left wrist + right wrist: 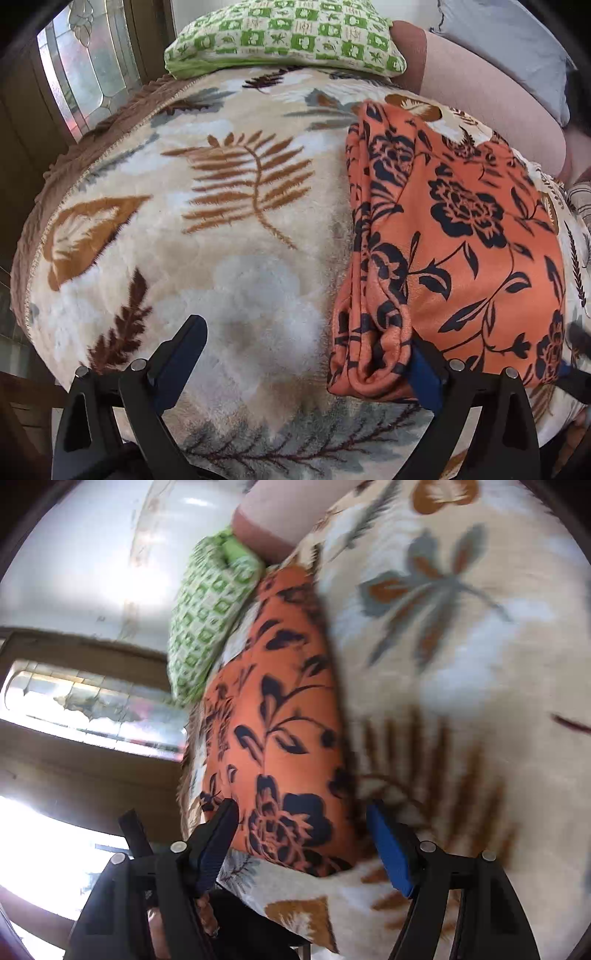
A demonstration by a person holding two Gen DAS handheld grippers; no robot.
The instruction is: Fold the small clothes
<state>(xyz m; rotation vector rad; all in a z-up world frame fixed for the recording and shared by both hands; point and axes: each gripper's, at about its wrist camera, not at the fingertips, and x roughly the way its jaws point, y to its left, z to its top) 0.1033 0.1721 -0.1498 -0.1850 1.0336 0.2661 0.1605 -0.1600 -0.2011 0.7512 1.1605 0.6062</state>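
An orange cloth with dark blue flowers lies folded into a long strip on a cream leaf-print blanket. Its bunched near-left corner rests against the right finger of my left gripper and hides that fingertip. The left gripper's jaws stand wide apart, with bare blanket between them. In the blurred, rolled right wrist view the same cloth runs away from my right gripper. That gripper is open; the cloth's near end lies between its fingers and the pads stay off it.
A green checked pillow lies at the blanket's far end, with a pink bolster and a grey-blue pillow beside it. The blanket's brown edge drops off at the left, toward a patterned glass window.
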